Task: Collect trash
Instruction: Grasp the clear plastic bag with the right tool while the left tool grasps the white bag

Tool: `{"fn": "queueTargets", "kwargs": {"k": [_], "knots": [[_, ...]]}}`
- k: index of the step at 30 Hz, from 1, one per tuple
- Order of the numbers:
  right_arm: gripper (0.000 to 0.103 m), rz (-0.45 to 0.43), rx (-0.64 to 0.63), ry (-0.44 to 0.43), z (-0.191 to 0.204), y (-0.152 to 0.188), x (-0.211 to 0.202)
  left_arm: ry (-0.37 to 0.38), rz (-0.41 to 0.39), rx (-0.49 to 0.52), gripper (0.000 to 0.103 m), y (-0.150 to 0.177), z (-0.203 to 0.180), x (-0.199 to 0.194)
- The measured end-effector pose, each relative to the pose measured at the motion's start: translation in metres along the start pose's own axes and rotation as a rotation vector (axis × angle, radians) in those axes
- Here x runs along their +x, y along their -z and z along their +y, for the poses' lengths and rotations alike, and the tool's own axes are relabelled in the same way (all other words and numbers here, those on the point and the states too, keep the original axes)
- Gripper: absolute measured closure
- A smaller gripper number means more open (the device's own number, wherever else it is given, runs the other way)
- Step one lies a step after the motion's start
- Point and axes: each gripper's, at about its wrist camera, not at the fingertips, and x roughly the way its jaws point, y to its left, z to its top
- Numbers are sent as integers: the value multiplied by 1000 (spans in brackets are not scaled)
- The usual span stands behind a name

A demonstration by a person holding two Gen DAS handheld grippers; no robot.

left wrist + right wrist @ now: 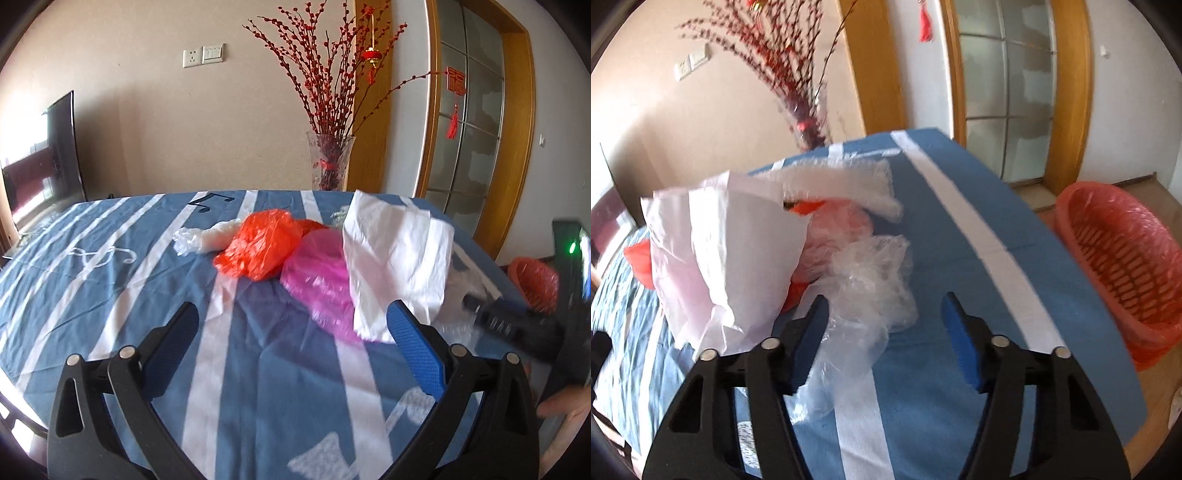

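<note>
A: Where does your left tool [291, 325] stand?

B: Your left tool hangs over the striped blue cloth of the counter [110, 258], its two fingers spread wide with nothing between them. Only bare cloth lies under the gap.

A: And the trash?

B: It sits in a heap on the counter ahead of you. From the left wrist you see a crumpled clear bag [201, 238] at the left end, an orange bag [258, 243] touching it, a pink bag [321, 284] just beside that, and a white paper sheet [395, 266] standing over the pink one at the right.

A: What about your right tool [884, 314]?

B: Its fingers stand partly apart, not pressed together. A clear plastic wrap [864, 295] lies between them, brushing the left finger, but the right finger is clear of it, so you are pinching nothing. The white paper sheet [727, 251] rises just left of that finger.

A: Where is the bin?

B: The red basket [1123, 266], lined with a red bag, stands on the floor off the right edge of the counter, well apart from the heap. A glass vase of red branches [330, 162] stands behind the counter by the wall.
</note>
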Motion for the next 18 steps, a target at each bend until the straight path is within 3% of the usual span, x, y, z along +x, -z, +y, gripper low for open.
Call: {"fn": "queueTargets", "kwargs": {"k": [1, 3, 6, 12, 18], "knots": [[65, 15, -13, -6, 2, 1, 3, 10, 3, -4, 4, -2, -1, 3], [80, 49, -29, -26, 3, 4, 11, 30, 6, -6, 4, -7, -6, 9], [91, 51, -23, -52, -3, 6, 11, 63, 12, 9, 6, -11, -17, 16], [93, 9, 14, -60, -33, 11, -20, 106, 34, 65, 9, -9, -56, 27], [93, -39, 39, -29, -62, 13, -50, 85, 59, 108, 9, -6, -90, 41]]}}
